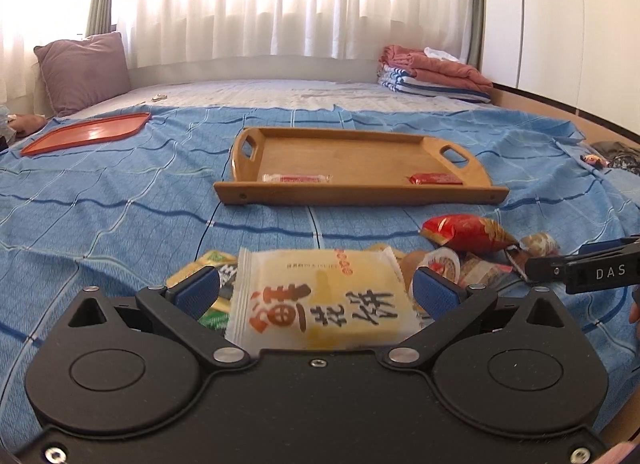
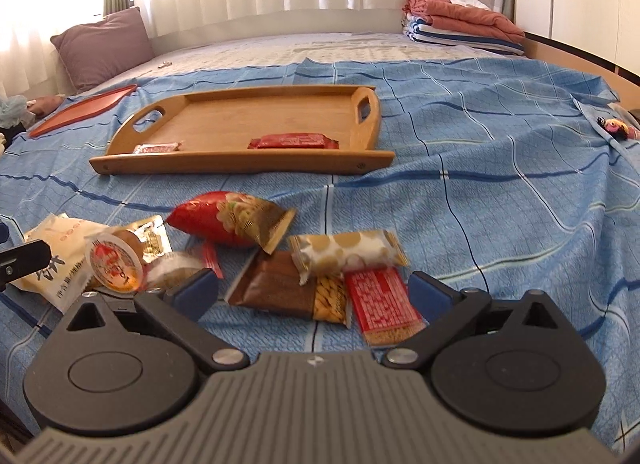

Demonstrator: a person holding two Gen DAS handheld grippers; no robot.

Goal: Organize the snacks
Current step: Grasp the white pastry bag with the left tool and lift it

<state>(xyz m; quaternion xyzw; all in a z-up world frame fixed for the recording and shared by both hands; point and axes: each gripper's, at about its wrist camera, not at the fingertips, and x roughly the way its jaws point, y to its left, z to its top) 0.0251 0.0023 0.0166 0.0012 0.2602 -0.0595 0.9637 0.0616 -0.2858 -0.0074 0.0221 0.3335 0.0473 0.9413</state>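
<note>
A wooden tray (image 1: 360, 194) (image 2: 224, 164) lies on the blue sheet and holds a pale-wrapped red bar (image 1: 298, 178) (image 2: 156, 148) and a red bar (image 1: 436, 178) (image 2: 294, 141). My left gripper (image 1: 318, 290) is open around a yellow cake packet (image 1: 320, 296) (image 2: 52, 260); the pads do not touch it. My right gripper (image 2: 312, 290) is open, low over a brown chocolate packet (image 2: 276, 284) and a red-and-white bar (image 2: 380, 300). Nearby lie a gold-dotted white packet (image 2: 348, 252), a red peanut bag (image 2: 232, 220) (image 1: 468, 232) and a jelly cup (image 2: 114, 262) (image 1: 444, 262).
A red flat lid (image 1: 88, 132) (image 2: 80, 110) lies far left on the sheet. A purple pillow (image 1: 82, 72) and folded blankets (image 1: 432, 72) sit at the back. A small wrapped sweet (image 2: 616, 128) lies at the right edge. The right gripper's finger (image 1: 580, 268) shows in the left wrist view.
</note>
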